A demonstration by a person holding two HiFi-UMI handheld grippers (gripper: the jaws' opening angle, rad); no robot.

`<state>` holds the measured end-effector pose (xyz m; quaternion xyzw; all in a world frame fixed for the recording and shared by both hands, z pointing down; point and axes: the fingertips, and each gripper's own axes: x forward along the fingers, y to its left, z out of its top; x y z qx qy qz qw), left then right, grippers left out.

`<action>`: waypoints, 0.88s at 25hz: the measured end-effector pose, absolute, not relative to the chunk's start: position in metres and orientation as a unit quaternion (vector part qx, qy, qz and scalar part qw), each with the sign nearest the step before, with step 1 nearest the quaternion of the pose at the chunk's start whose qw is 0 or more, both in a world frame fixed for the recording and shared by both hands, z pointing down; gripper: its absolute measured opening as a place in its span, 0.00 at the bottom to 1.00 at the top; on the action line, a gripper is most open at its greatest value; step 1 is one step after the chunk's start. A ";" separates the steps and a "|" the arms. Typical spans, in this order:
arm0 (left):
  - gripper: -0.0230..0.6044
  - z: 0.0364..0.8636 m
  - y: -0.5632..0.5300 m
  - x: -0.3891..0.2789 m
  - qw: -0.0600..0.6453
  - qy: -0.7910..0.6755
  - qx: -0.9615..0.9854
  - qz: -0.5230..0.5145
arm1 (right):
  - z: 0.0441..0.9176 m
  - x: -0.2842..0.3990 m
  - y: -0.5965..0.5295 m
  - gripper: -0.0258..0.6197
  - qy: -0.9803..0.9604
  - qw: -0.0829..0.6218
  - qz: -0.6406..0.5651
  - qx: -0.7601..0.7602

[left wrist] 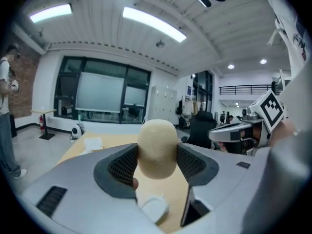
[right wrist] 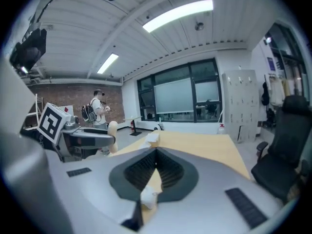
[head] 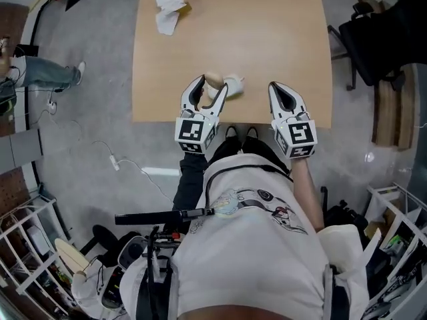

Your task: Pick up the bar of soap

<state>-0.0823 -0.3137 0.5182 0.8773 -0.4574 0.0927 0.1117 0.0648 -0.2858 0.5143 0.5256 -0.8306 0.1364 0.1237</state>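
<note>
The bar of soap (head: 214,80) is a rounded beige oval. My left gripper (head: 211,88) is shut on it over the near part of the wooden table (head: 267,39). In the left gripper view the soap (left wrist: 157,150) stands upright, pinched at its sides by the two ribbed dark pads (left wrist: 123,165). My right gripper (head: 280,91) hovers to the right of it near the table's front edge, apart from the soap. In the right gripper view its jaws (right wrist: 156,165) meet with nothing between them, and the left gripper (right wrist: 90,140) with the soap (right wrist: 112,130) shows at the left.
A small white object (head: 234,84) lies on the table just right of the soap. Crumpled white paper with a tan box (head: 171,8) sits at the far left of the table. A black chair (head: 380,39) stands to the right, and a person (head: 40,72) stands on the left floor.
</note>
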 end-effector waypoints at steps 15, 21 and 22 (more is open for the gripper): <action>0.44 0.424 -0.308 -0.101 0.043 -0.517 0.855 0.030 | 0.425 0.071 -0.304 0.05 -0.834 0.047 0.054 0.547; 0.44 0.412 -0.311 -0.097 0.030 -0.518 0.855 0.020 | 0.416 0.075 -0.312 0.05 -0.829 0.037 0.043 0.556; 0.44 0.410 -0.311 -0.096 0.027 -0.516 0.856 0.020 | 0.415 0.077 -0.312 0.05 -0.827 0.034 0.044 0.560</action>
